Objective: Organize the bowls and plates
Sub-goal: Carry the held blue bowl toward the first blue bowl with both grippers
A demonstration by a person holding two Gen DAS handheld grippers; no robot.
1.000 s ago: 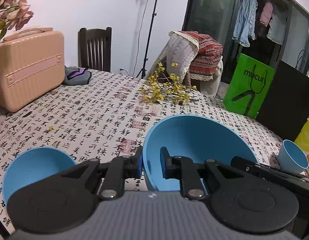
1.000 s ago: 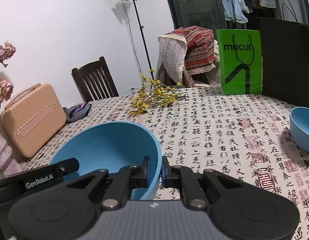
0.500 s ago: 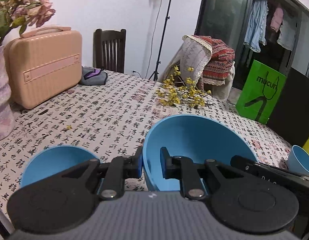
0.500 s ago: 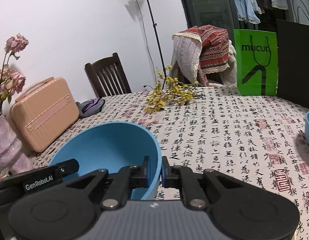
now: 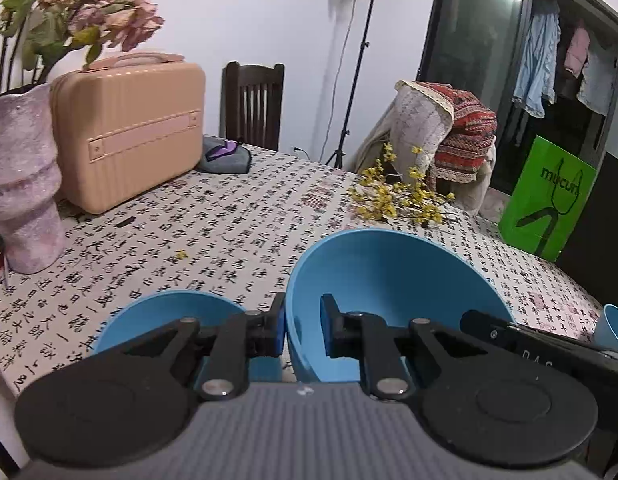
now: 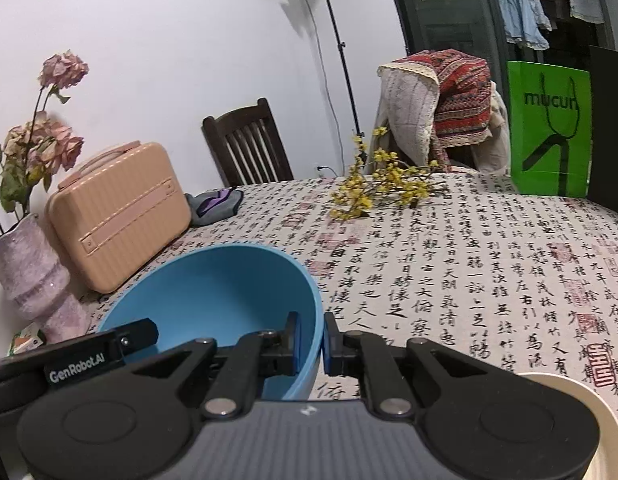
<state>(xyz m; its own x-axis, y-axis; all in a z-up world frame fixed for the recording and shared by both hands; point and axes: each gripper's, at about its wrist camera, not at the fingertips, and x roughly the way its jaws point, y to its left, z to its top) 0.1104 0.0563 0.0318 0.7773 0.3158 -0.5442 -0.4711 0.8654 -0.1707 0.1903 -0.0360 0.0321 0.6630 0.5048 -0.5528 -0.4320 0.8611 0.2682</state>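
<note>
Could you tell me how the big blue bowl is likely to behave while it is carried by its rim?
The big blue bowl looks like thin matte plastic, so probably light and stiff. Left gripper and right gripper pinch opposite rims, so it likely stays level.

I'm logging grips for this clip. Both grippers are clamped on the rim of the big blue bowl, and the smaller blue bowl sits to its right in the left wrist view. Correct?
Not quite. In the left wrist view the smaller blue bowl sits to the left of the big blue bowl, not its right. The left gripper and right gripper do clamp the big bowl's rim.
</note>
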